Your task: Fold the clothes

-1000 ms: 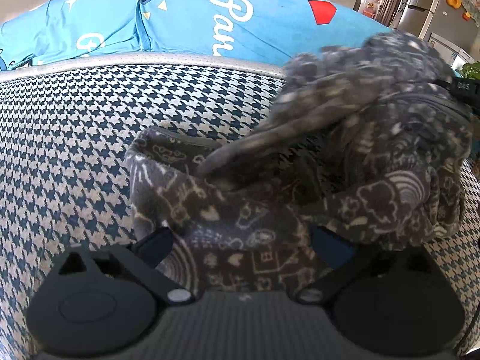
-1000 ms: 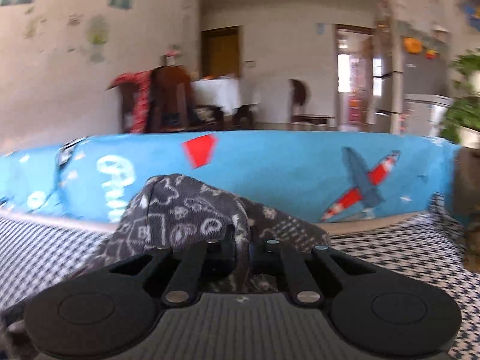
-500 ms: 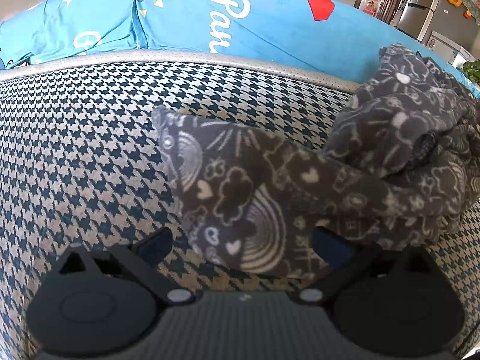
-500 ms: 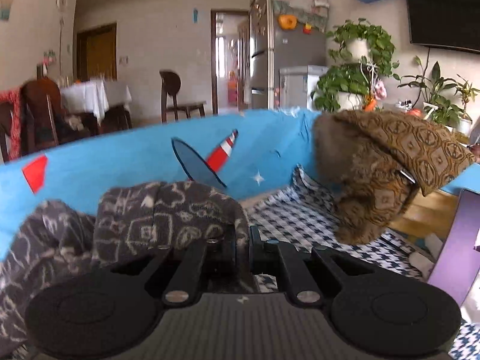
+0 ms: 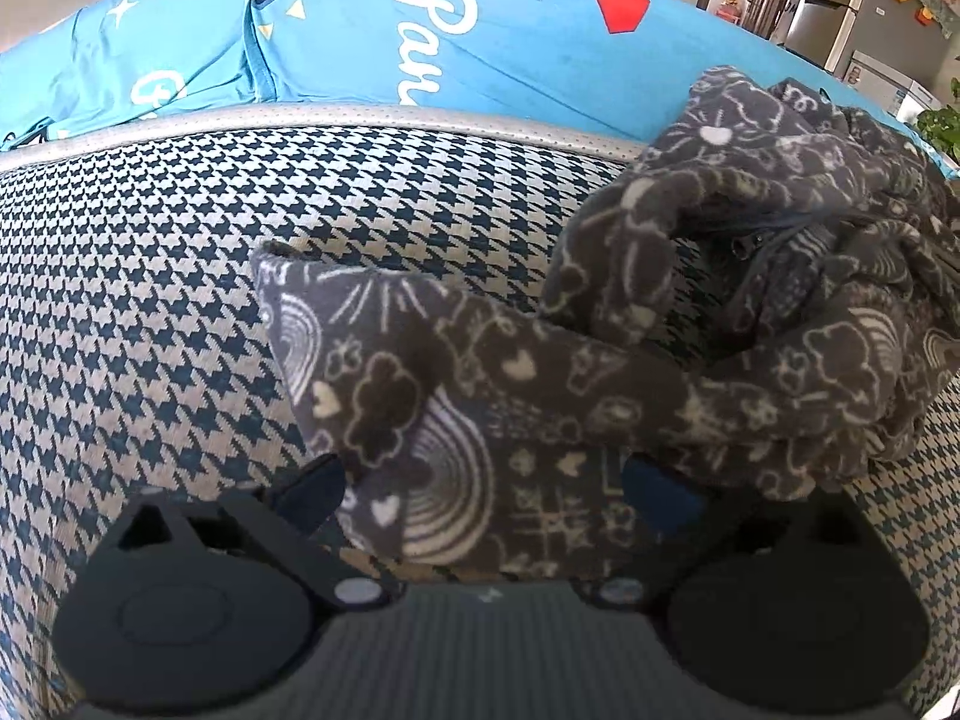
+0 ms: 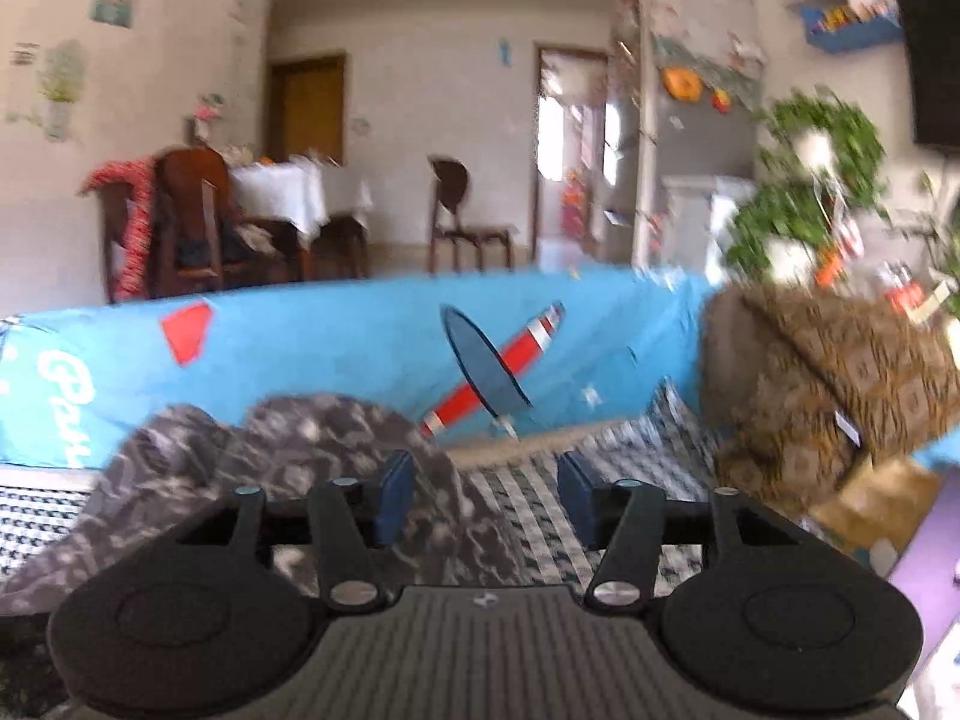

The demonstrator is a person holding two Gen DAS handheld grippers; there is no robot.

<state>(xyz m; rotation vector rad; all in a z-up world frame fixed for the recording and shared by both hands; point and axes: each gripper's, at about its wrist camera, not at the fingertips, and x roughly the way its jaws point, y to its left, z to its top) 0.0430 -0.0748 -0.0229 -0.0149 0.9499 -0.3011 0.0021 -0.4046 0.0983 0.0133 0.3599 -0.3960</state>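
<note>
L gripper is spread wide, fingers either side of a flat flap of the grey doodle-print garment; the cloth lies between the blue pads w/o being pinched. That flap reaches out to the left over the houndstooth cushion, its far corner lifted slightly. The rest of the garment is bunched in a heap at right, folds piled on each other, a dark zip showing in the crease. Behind the cushion runs a pale trim strip, then the blue printed cover w/ white script and a red shape.

R gripper is also open, a moderate gap between the two blue pads, nothing in it. In the right wrist view the garment sits low and to the left, its edge running just by the left pad — prob. touching it, but blur makes that hard to confirm. Checked cushion shows through the gap. A brown patterned pillow sits at right against the blue cover. Behind: dining chairs, fridge and green plants, all smeared by motion.
</note>
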